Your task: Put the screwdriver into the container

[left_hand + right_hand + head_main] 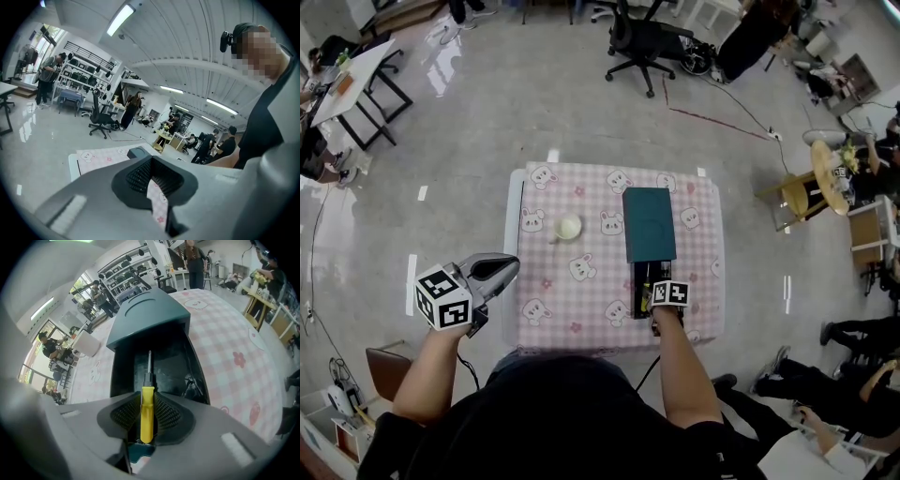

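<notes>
The yellow-handled screwdriver (147,401) sits upright between the pads of my right gripper (147,416), which is shut on it. Its metal shaft points into the dark open end of the teal container (149,317). In the head view the container (649,223) lies on the right half of the pink checked table (581,300), lid slid away from me. My right gripper (660,298) hovers over its open near end. My left gripper (492,272) is held off the table's left edge, jaws nearly together with nothing between them (154,187).
A small white cup (568,227) stands on the cloth left of the container. A black office chair (642,42) is beyond the table. A wooden stool (802,192) and several people are at the right.
</notes>
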### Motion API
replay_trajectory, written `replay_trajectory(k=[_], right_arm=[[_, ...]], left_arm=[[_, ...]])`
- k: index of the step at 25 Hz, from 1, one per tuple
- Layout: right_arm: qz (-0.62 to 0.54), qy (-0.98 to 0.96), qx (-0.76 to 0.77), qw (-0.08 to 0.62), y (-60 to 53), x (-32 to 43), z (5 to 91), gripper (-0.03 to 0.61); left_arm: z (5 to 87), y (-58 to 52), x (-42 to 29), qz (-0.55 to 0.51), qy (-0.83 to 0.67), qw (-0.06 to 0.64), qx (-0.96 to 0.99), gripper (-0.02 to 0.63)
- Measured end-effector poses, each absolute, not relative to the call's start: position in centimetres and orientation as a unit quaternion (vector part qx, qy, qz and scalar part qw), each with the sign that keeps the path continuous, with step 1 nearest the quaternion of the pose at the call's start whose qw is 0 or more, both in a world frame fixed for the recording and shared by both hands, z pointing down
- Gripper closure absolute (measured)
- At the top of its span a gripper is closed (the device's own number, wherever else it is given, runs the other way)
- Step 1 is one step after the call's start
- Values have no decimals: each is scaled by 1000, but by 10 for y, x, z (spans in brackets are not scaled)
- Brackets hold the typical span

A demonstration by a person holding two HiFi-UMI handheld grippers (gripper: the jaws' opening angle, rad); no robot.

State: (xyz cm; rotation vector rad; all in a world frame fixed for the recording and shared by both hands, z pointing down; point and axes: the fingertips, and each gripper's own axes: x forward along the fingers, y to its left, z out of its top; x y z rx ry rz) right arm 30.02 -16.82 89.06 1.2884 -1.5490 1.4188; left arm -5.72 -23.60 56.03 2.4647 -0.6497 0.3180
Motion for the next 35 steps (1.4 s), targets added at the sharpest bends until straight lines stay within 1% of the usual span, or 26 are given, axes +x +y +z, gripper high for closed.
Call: replay_trajectory(k=[14,31,35], right_arm=[[511,-612,520,305,-170,301,842,460],[472,-621,583,226,-137,302,760,462],[460,-630,595,193,-131,296,729,462]], left_arm=[[544,-228,-60,119,-217,262,933,612],[518,-215,-56,106,-162,233,953,612],[515,-210,-58,107,-151,231,955,612]])
